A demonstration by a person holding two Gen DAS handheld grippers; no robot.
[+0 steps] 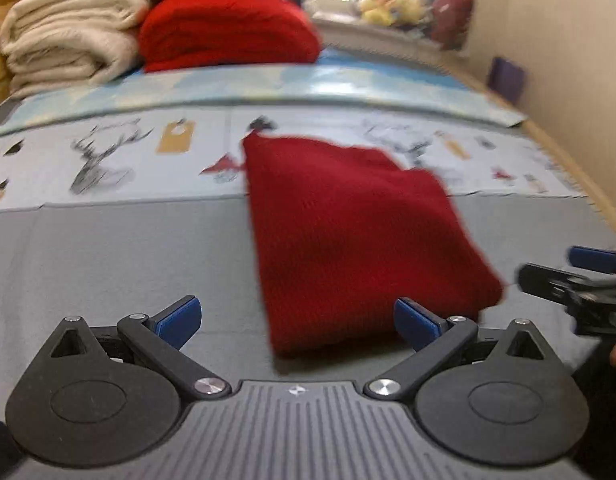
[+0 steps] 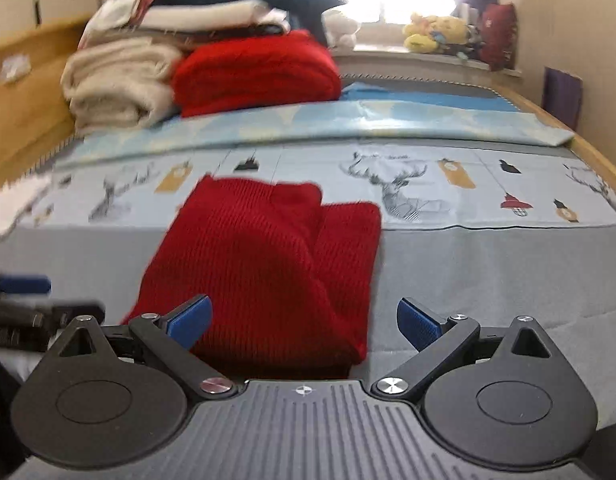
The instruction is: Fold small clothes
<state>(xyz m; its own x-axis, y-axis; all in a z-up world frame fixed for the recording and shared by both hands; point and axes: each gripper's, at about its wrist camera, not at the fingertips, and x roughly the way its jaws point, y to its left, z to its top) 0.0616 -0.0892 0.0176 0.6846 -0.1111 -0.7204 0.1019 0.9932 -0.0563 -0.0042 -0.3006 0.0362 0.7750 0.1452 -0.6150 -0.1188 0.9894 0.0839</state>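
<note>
Red knit garment lies folded into a thick oblong on the grey sheet of the bed, near the near edge and about midway across, its far end reaching onto the printed deer strip. Both tools are clear of it: the left gripper has its jaws spread wide with nothing between the blue pads, the cloth's near left corner just ahead of it, and the right gripper is likewise wide open and empty, just short of the cloth's near end. I judge that a fold is finished and let go, so the step in hand is the release. In the right wrist view the top layer sits uneven, with a ridge down the middle. The next move probably calls for smoothing or one more fold, or carrying it to the stack of folded clothes at the far left corner.
</note>
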